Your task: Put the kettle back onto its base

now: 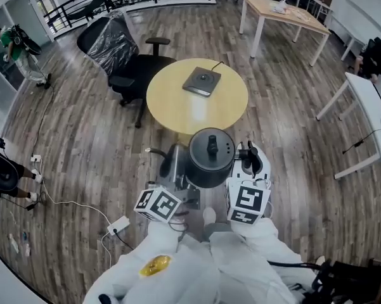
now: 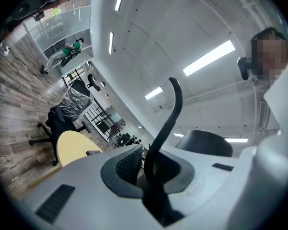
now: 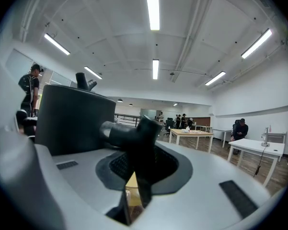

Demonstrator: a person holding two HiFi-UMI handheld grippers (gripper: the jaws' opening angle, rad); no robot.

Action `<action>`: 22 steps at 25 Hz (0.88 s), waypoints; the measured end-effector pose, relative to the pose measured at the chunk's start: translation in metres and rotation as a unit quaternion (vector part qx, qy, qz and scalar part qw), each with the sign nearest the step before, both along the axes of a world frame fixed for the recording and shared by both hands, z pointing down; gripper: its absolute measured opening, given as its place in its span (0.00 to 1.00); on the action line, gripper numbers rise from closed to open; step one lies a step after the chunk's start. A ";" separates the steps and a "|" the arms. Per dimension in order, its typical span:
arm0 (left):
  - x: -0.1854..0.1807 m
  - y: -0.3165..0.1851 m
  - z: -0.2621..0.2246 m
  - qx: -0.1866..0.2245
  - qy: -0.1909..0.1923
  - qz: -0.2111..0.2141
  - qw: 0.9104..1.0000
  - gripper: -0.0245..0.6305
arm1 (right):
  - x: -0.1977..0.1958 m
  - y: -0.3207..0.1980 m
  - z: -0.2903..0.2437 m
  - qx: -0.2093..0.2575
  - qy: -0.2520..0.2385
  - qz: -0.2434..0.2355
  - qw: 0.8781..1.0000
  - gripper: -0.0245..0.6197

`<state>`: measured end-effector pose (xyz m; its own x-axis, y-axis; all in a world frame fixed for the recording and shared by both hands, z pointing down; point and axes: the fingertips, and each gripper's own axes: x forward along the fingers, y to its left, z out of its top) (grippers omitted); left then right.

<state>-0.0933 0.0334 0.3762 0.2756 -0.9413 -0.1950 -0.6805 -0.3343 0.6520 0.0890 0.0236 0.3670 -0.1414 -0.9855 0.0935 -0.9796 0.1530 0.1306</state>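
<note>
The kettle (image 1: 209,160), steel with a black lid and knob, hangs in front of me, off the near edge of the round yellow table (image 1: 177,106). Its flat grey base (image 1: 201,81) lies on the far half of that table, with its cord running off the back. My left gripper (image 1: 179,182) is shut on a thin curved part (image 2: 168,119) on the kettle's left side. My right gripper (image 1: 250,161) is shut on a black handle part (image 3: 134,133) on the kettle's right side. The right gripper view shows the dark kettle body (image 3: 72,121) close on the left.
A black office chair (image 1: 127,62) with a plastic-wrapped back stands at the table's left. Farther back on the right is a wooden table (image 1: 285,14), with a white table (image 1: 374,106) at the right edge. A power strip (image 1: 117,223) and cable lie on the floor near left.
</note>
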 end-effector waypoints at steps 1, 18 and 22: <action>0.000 -0.010 -0.001 -0.001 -0.002 -0.003 1.000 0.10 | 0.000 -0.011 -0.001 0.000 -0.002 -0.003 1.000 0.15; 0.030 -0.160 -0.009 0.013 -0.001 -0.012 1.000 0.10 | 0.030 -0.161 -0.009 0.014 -0.002 -0.007 1.000 0.15; 0.034 -0.177 -0.008 0.013 0.000 -0.016 1.000 0.10 | 0.034 -0.181 -0.009 0.016 -0.002 -0.008 1.000 0.15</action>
<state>-0.0596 -0.1438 0.3685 0.2462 -0.9441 -0.2193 -0.6907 -0.3296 0.6436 0.1227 -0.1577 0.3579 -0.1570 -0.9857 0.0608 -0.9776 0.1638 0.1324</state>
